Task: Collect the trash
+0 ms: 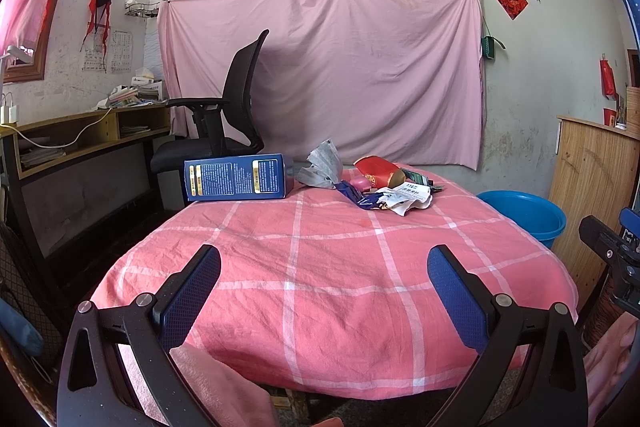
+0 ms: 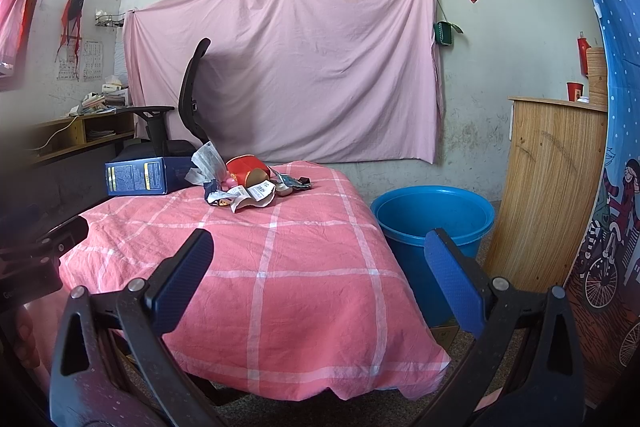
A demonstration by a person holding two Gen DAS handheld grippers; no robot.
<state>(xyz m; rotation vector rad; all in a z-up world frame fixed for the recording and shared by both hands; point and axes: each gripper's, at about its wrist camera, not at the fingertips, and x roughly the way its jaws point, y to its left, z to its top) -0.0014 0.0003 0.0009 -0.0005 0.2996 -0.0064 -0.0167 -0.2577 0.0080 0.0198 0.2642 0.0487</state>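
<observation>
A pile of trash lies at the far end of the table with the pink checked cloth (image 1: 320,287): a blue box (image 1: 238,178) on its side, a crumpled grey mask (image 1: 322,165), a red carton (image 1: 378,171), white crumpled paper (image 1: 408,198) and a blue wrapper (image 1: 356,193). The same pile shows in the right wrist view, with the box (image 2: 138,177) and the paper (image 2: 254,197). A blue bucket (image 2: 434,217) stands on the floor right of the table, also in the left wrist view (image 1: 524,213). My left gripper (image 1: 324,267) is open and empty over the near table. My right gripper (image 2: 318,251) is open and empty near the table's right edge.
A black office chair (image 1: 236,107) stands behind the table at the left, next to a desk (image 1: 80,135) with papers. A wooden board (image 2: 548,187) leans at the right beside the bucket. A pink sheet (image 1: 320,67) hangs on the back wall.
</observation>
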